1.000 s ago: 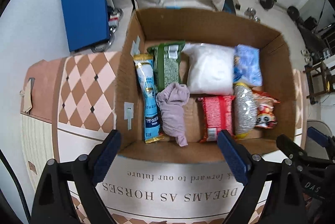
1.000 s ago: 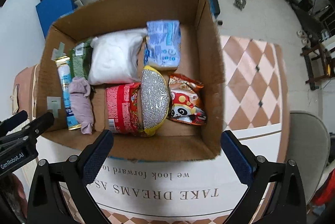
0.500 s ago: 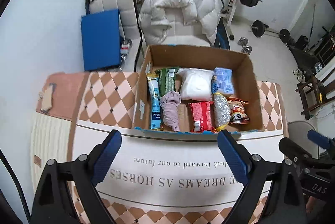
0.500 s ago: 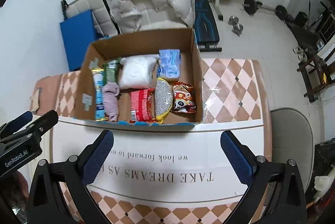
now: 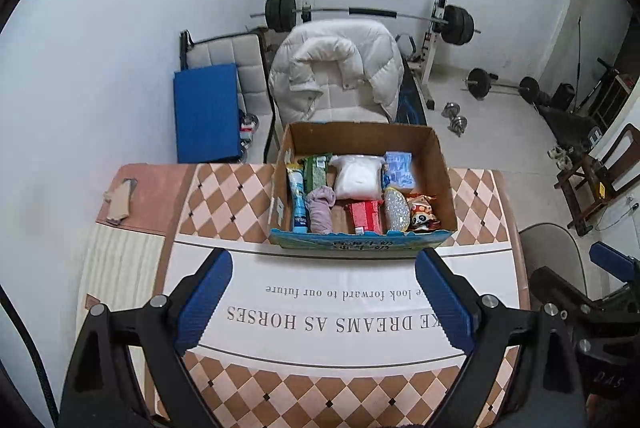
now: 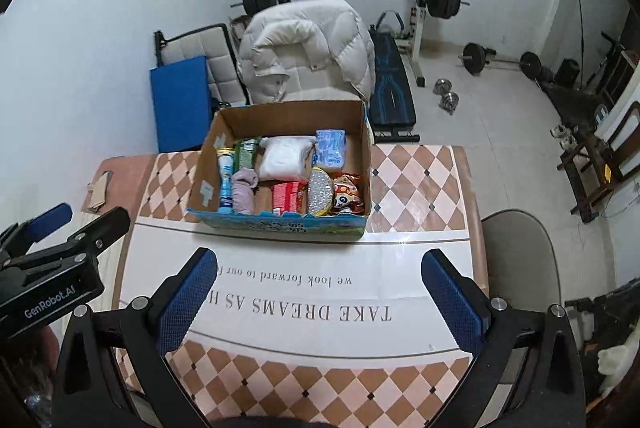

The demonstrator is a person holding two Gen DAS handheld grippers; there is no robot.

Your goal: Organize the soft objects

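A cardboard box (image 5: 440, 164) (image 6: 362, 136) stands at the far side of the table. Inside lie several soft items: a white bag (image 5: 358, 177) (image 6: 285, 158), a lilac cloth (image 5: 320, 210) (image 6: 244, 190), a red packet (image 5: 366, 214), a silver pouch (image 5: 396, 214) (image 6: 319, 194), a panda snack bag (image 5: 422, 216) (image 6: 346, 196), a blue-white packet (image 5: 398, 168) (image 6: 330, 147), a green packet (image 5: 316, 170) and a blue tube (image 5: 298, 202). My left gripper (image 5: 322, 302) and right gripper (image 6: 320, 300) are both open and hold nothing, well back from the box above the table's near part.
The table has a checked cloth (image 5: 224, 196) with a white printed band (image 5: 320, 312). A cardboard scrap (image 5: 120, 200) lies at its left edge. Behind stand a chair with a white puffy jacket (image 5: 336, 68), a blue mat (image 5: 206, 112), a barbell rack (image 5: 360, 14) and a grey chair (image 6: 516, 256) at right.
Both grippers have pulled back and up from just above the box. The box now looks small and far, and the room behind it has come into view.
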